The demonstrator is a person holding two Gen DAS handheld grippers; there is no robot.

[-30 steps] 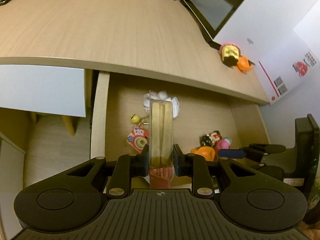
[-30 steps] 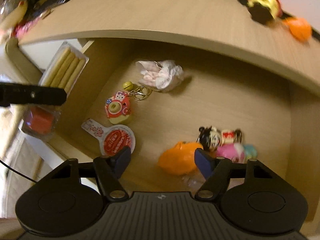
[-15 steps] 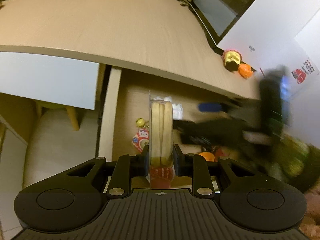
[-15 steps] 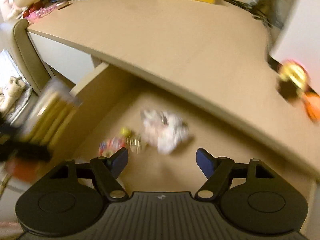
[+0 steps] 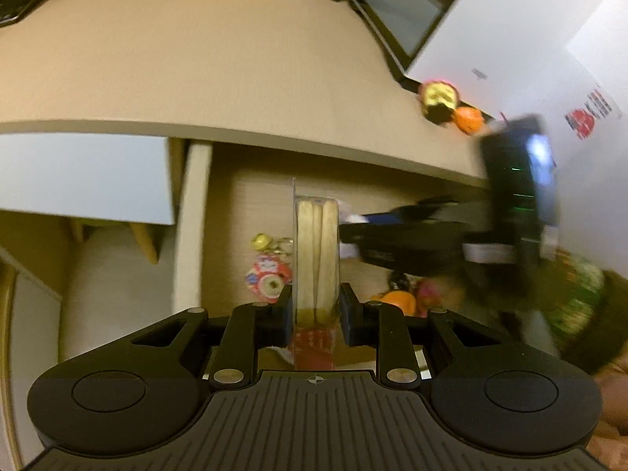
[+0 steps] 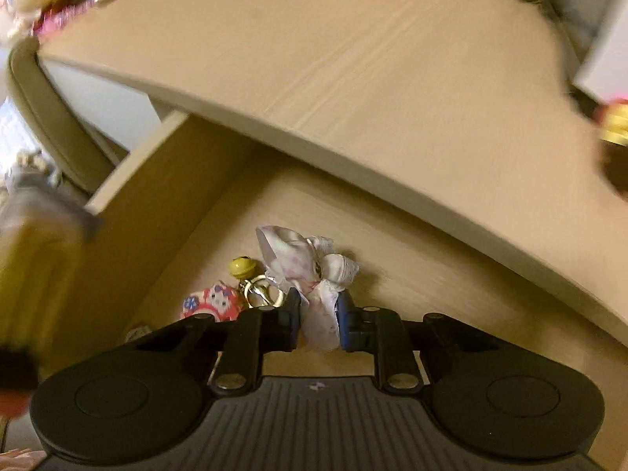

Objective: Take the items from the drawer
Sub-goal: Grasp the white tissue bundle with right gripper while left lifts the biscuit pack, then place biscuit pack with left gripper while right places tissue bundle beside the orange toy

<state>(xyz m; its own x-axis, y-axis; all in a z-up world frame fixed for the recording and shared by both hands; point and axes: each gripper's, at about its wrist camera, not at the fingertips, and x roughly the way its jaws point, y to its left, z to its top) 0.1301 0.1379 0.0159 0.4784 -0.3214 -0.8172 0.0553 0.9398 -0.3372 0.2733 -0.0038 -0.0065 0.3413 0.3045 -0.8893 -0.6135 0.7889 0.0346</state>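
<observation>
1. Blurred black and blue, the right gripper (image 5: 353, 231) crosses the left wrist view, and it hides part of the toys at the drawer's right.
2. In its own view the right gripper (image 6: 318, 320) has its jaws closed on the white crumpled wrapper (image 6: 310, 271), which lies on the drawer (image 6: 396, 271) floor under the desk's edge.
3. The left gripper (image 5: 316, 310) grips a clear pack of biscuit sticks (image 5: 317, 251) edge-on, jaws narrow; the pack's lower red end is half hidden behind the fingers.
4. Just left of the wrapper lie a yellow bell (image 6: 242, 267) and a red round keychain (image 6: 212, 302), partly cut off by the gripper body.
5. An orange toy (image 5: 398, 300) peeks out near the drawer's right; its neighbours are too smeared to name.
6. The wooden desk top (image 5: 196, 59) overhangs the far part of the drawer.
</observation>
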